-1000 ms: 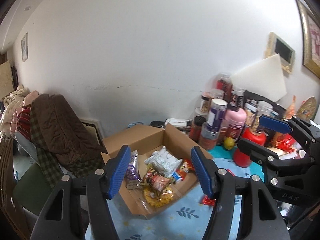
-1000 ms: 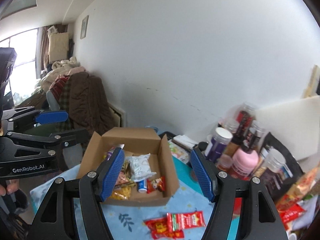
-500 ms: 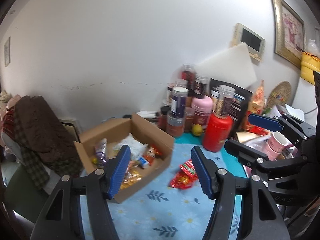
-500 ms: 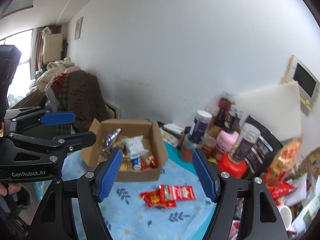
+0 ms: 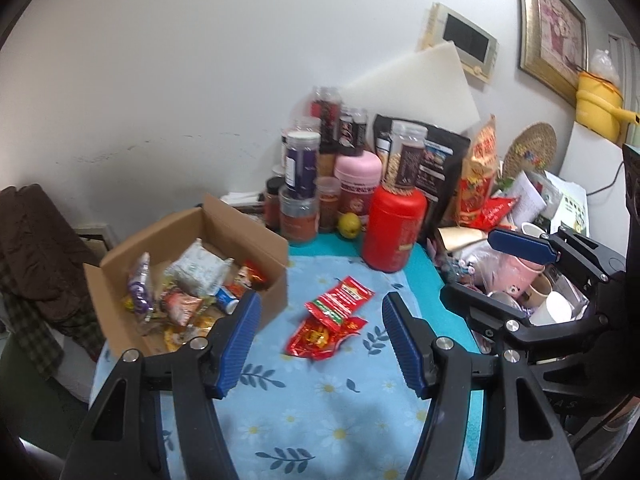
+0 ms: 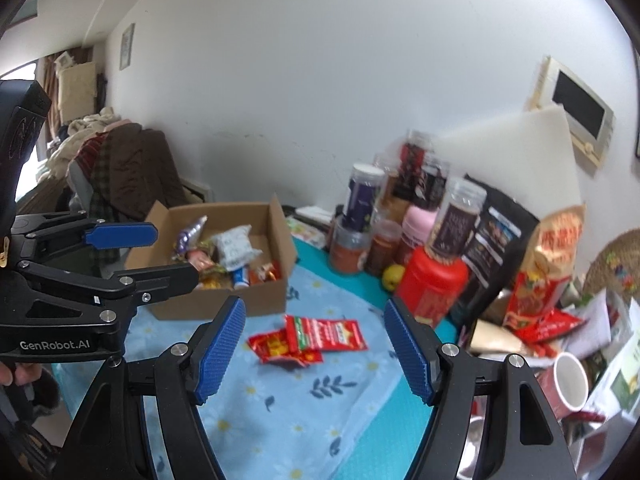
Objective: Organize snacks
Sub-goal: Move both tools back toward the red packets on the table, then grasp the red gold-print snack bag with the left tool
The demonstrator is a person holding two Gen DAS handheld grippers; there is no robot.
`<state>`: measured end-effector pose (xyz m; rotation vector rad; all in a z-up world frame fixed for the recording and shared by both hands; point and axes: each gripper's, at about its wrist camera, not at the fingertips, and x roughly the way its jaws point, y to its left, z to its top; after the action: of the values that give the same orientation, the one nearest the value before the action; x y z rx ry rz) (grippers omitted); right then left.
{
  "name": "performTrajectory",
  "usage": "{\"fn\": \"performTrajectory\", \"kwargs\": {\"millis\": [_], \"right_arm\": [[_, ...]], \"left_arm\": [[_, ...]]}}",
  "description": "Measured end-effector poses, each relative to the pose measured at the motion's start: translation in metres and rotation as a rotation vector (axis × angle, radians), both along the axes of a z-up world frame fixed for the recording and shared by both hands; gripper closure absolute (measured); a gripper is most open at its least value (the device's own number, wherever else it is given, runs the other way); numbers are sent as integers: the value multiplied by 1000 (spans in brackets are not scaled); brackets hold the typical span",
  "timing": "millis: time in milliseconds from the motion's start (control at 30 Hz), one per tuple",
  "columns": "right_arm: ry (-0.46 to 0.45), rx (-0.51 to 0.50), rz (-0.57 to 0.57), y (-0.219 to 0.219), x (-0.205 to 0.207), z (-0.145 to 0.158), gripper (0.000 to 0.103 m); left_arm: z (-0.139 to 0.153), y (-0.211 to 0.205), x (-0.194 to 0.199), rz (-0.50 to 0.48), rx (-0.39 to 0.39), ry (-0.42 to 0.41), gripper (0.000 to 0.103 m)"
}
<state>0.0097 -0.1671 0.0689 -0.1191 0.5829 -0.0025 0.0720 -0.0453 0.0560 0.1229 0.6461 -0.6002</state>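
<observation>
Legible writing: "GenRobot.AI" in white on the body of the left gripper (image 6: 140, 256), seen from the right wrist view. Labels on jars and bags carry print, too small or blurred to read.

Left gripper (image 5: 320, 340): blue pads spread wide, nothing between them. Right gripper (image 6: 316, 346): the same, pads apart and empty. In the left wrist view the right gripper (image 5: 492, 276) sits at the right edge, fingers also apart.

Red snack packets (image 5: 330, 320) (image 6: 306, 340): two countable, overlapping, lying flat on the cloth just right of the box and not in it. Both grippers point toward them; neither touches them.

Cardboard box (image 5: 248, 236) (image 6: 224, 212): one, flaps open, holding a loose heap of snacks. Distinct items: a white crinkled packet (image 5: 200, 270), a purple-and-silver wrapper (image 5: 138, 280), a small blue-and-white tube (image 5: 225, 300); the rest are orange, red and yellow wrappers, total count not determinable.

Behind the packets: one red canister (image 5: 394, 228), one pink-lidded jar (image 5: 356, 184), one dark purple jar (image 5: 302, 164), one yellow-green fruit (image 5: 349, 225), one black standing bag (image 5: 440, 172), several more clear jars with spices.

Surface: light blue tablecloth (image 5: 304, 396) with daisy and leaf print, over a teal layer. Room: white wall, a gilt-framed picture (image 5: 554, 28), a small wall panel with dark screen (image 5: 466, 40), and a chair piled with brown clothing (image 6: 128, 168).
</observation>
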Motion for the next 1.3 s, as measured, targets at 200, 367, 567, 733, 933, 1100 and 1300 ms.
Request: {"fn": "performTrajectory", "kwargs": {"millis": [200,367,567,733,933,1100,1300], "right_arm": [[45,24,-34,-22,8,-25,30],[74,26,-56,-35,17,-43,30],[124,58,-77,-53,34,-66,30],[169,76,-97,-66,53,-86,30],[214,96,-127,-81,71,-107,30],[241,117,-151,-90,83,-122,30],[267,140,-157,-95,96,-134,30]], "left_arm": [[-23,-18,11,-31,2,49,40],[-44,-31,25,-42,18,89,40],[-70,-44,46,-53,31,154,40],[-95,-53,66,-61,32,212,40],[-124,-64,91,-49,49,268,40],[-144,-72,114,-42,61,299,40],[-173,-84,133,-88,70,414,40]]}}
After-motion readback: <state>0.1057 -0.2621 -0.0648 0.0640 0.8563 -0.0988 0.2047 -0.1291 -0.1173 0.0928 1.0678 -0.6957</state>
